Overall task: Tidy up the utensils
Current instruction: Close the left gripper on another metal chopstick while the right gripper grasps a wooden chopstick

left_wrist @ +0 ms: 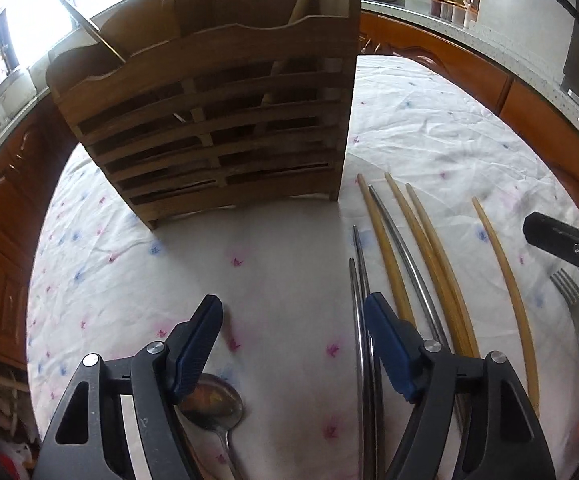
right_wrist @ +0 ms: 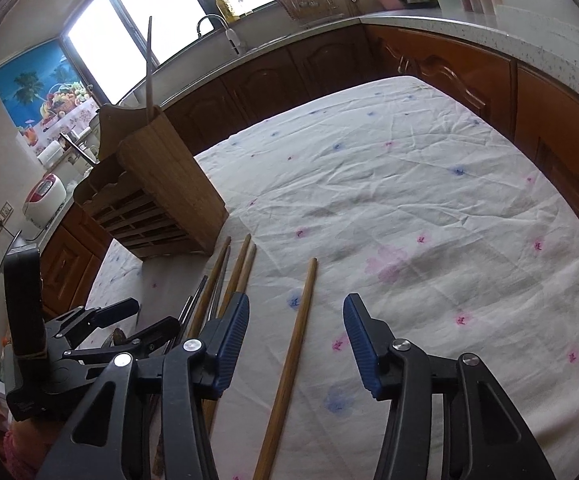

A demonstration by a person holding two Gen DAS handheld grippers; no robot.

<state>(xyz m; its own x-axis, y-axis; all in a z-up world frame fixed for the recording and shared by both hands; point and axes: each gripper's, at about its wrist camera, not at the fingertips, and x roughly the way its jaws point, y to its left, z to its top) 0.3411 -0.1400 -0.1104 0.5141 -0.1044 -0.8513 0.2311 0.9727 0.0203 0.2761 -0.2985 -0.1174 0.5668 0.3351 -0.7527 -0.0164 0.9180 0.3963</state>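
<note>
The left gripper (left_wrist: 293,344) hovers wide apart and empty at the lower centre of its view, above a table (left_wrist: 429,128) draped in flowered cloth, while the right gripper (right_wrist: 295,344), likewise spread and holding nothing, straddles a lone wooden chopstick (right_wrist: 289,364) at the lower middle of its own frame. A slatted wooden utensil holder (left_wrist: 217,120) fills the upper centre of the left view, already carrying a few handles. To its lower right lie loose wooden chopsticks (left_wrist: 429,248) and metal chopsticks (left_wrist: 359,280), fanned side by side; a fork (left_wrist: 573,300) rests at the right edge and a spoon (left_wrist: 215,408) sits under the left gripper's left finger. The sensible next move appears to be lowering the right gripper squarely over the lone chopstick, pinching near mid-length so it stays level, then tipping it upright before feeding it into a holder compartment.
</note>
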